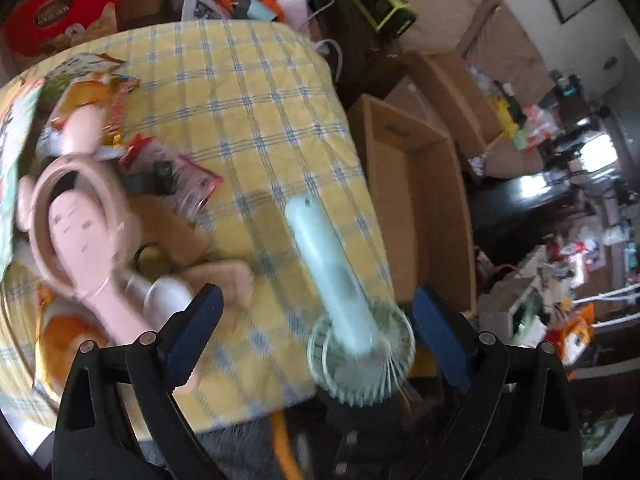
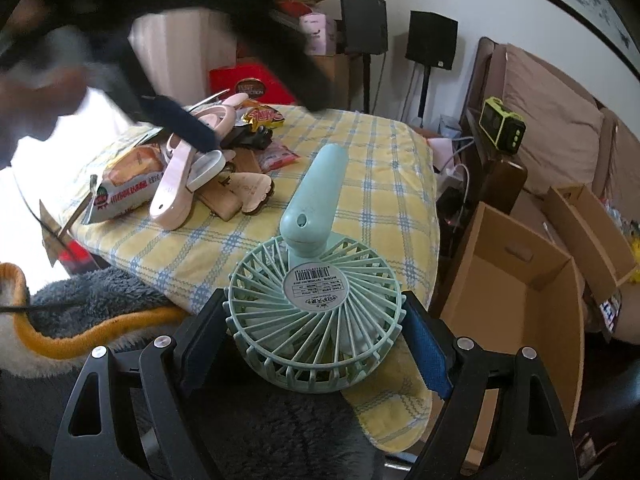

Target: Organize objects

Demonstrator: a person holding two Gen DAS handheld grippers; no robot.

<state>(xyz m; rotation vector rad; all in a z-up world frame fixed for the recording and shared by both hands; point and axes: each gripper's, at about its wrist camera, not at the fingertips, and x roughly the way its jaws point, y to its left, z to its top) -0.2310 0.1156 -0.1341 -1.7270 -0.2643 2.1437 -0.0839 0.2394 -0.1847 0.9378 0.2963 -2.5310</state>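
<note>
The right tongs (image 2: pixel 314 336) grip a mint-green handheld fan (image 2: pixel 314 300) by its round grille, a blue pad pressed to either side, at the near edge of a desk covered in a yellow checked cloth (image 2: pixel 360 168). The fan's handle points away across the cloth, its labelled back facing up. Beyond the fan, toward the far left of the cloth, lies a heap of clutter: a pink handheld fan (image 2: pixel 176 184), snack packets (image 2: pixel 132 180) and what may be small wooden pieces, though blur makes that hard to settle. The left tongs (image 1: pixel 316 336) hang above the green fan with jaws spread wide and nothing between the pads; from the right wrist camera they show as a dark smear over the heap. Right of the fan, off the desk's edge, stands an open cardboard box (image 2: pixel 516 292). A grey fleece cushion with an orange rim (image 2: pixel 100 312) sits left of the fan, below the desk.
</note>
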